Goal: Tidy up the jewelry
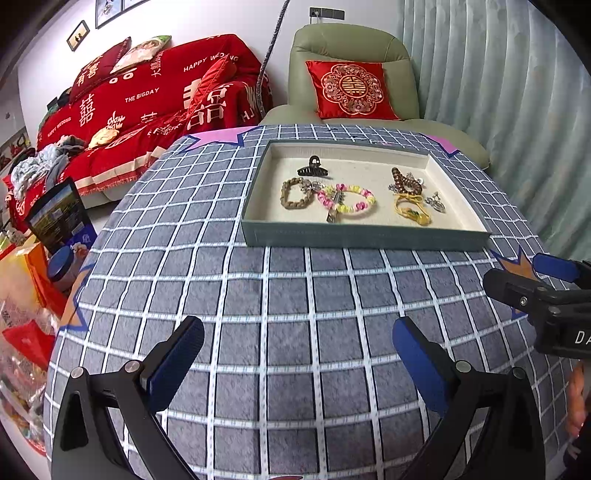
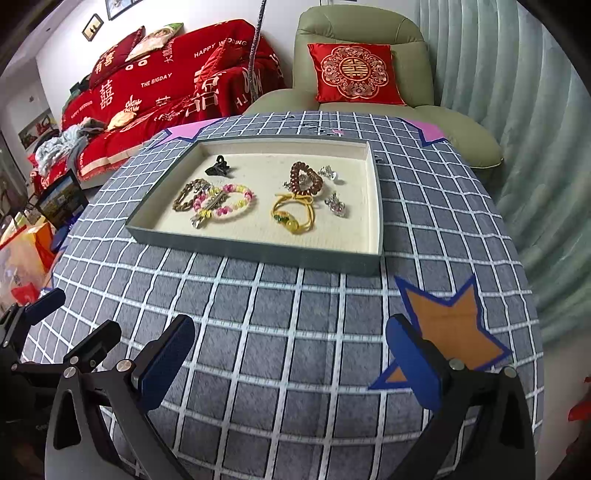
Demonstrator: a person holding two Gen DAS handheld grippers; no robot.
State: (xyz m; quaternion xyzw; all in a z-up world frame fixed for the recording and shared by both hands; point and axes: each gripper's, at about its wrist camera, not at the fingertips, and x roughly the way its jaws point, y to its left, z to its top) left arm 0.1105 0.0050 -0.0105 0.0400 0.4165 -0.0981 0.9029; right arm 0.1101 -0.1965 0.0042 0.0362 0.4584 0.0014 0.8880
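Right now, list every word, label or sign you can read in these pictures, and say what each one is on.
"HAPPY WEDDING": red sofa cover, white print, partly creased.
"THE BIGDAY": same red sofa cover.
Large white double-happiness characters: same cover.
Gold double-happiness sign: red cushion on the green armchair.
"DA", cut off by the frame edge: right hand-held gripper, seen in the left wrist view.
Print on the blue box beside the table: too small to read.
Tray and jewelry: no text.

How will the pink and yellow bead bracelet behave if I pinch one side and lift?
The bead bracelet looks strung, so it would probably droop. A metal clip lies across it and may drag along. Round beads could slip between pads.
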